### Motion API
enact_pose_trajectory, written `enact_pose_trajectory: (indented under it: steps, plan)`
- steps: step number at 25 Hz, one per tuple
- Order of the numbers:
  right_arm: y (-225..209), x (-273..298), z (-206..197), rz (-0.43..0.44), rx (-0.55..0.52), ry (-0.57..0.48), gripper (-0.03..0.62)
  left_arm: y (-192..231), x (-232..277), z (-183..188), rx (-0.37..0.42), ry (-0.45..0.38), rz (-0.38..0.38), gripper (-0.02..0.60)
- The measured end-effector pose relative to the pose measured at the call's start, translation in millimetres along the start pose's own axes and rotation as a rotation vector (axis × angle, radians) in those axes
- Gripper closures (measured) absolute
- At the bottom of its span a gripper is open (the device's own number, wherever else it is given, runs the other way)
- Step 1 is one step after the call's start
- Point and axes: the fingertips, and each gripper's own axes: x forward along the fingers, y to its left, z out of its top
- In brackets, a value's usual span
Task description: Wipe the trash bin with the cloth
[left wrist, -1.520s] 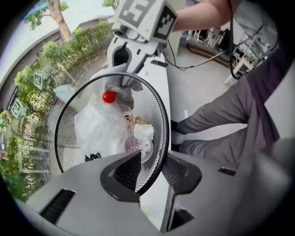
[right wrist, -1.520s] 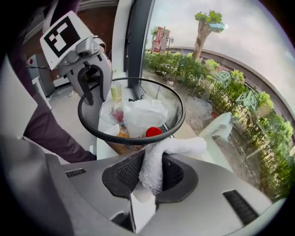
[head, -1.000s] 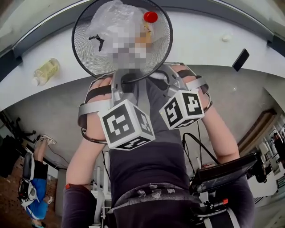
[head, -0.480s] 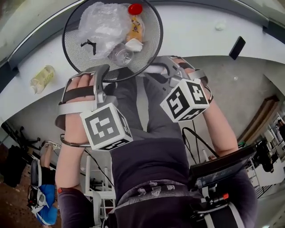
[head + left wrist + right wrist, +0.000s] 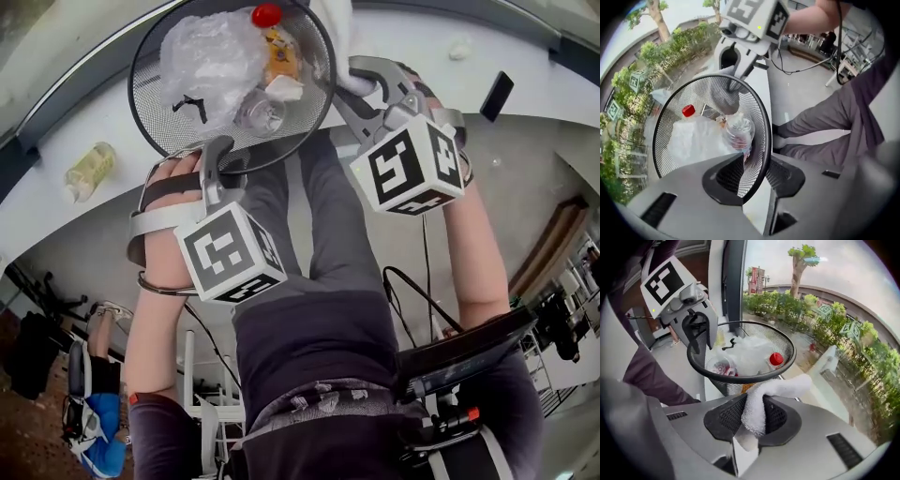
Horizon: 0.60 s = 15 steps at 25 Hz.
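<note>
**Q:** Where is the mesh trash bin [image 5: 157,117]?
**A:** On the white ledge [image 5: 412,70] ahead of me. My left gripper [image 5: 755,176] has just been closing, and its jaws now clamp the bin's near rim.
**Q:** And the cloth [image 5: 759,401]?
**A:** Pinched tight in my right gripper [image 5: 752,417], beside the bin's right wall.

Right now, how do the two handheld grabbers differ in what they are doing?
The left gripper has its fingers on either side of the trash bin's rim, and they have just been closing on it. The right gripper has its fingers clamped on a white cloth. The left gripper is at the bin's near rim, while the right gripper is across from it on the opposite side. Both are close to the bin.
</note>
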Motion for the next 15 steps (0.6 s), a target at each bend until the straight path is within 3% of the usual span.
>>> enact_pose_trajectory:
  steps: [8, 12, 15]
  plan:
    - [97, 9, 10, 0.224, 0.049, -0.045, 0.511, -6, -7, 19, -0.244, -0.048, -0.046, 0.479]
    - [146, 22, 32, 0.344, 0.043, -0.093, 0.511, -5, -6, 36, -0.385, -0.116, -0.094, 0.485]
    - [150, 26, 28, 0.367, 0.067, -0.085, 0.511, -5, -4, 43, -0.416, -0.153, -0.109, 0.491]
